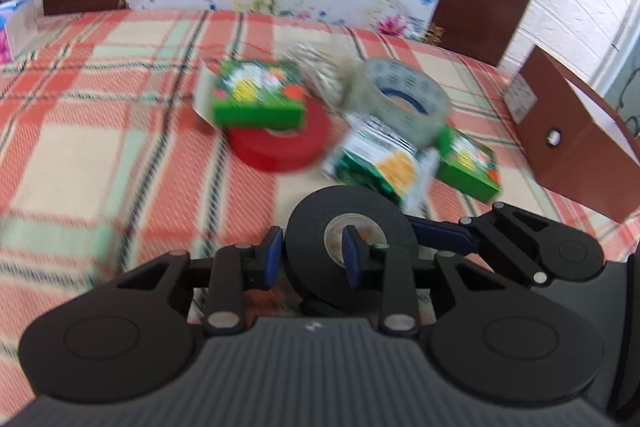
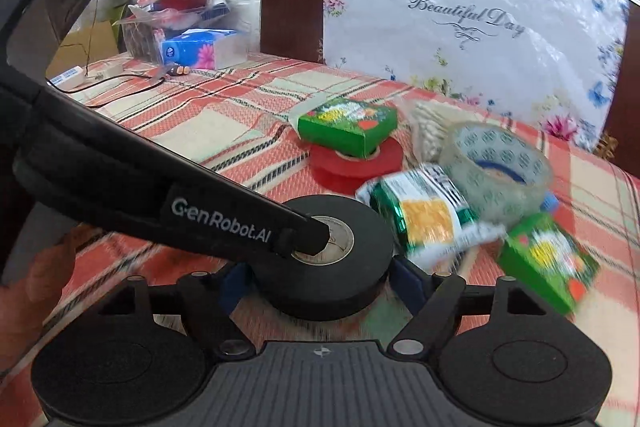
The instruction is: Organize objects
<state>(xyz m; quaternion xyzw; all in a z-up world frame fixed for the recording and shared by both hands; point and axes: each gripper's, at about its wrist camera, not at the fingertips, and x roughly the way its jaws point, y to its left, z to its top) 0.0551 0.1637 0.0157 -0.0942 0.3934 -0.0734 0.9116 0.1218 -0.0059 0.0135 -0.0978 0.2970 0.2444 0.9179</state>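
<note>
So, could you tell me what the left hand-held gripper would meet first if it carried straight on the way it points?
The left hand-held gripper already pinches the black tape roll; straight ahead, probably the green foil packet comes first, though depth is unclear.

Left tool (image 1: 311,258) pinching black tape roll (image 1: 320,227) through its core, above plaid tablecloth (image 1: 80,147)

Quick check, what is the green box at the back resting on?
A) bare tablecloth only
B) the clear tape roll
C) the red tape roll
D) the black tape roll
C: in both wrist views the rear green box sits on top of the red tape roll, overlapping its ring, while the clear tape roll and the black tape roll lie apart from it.
</note>
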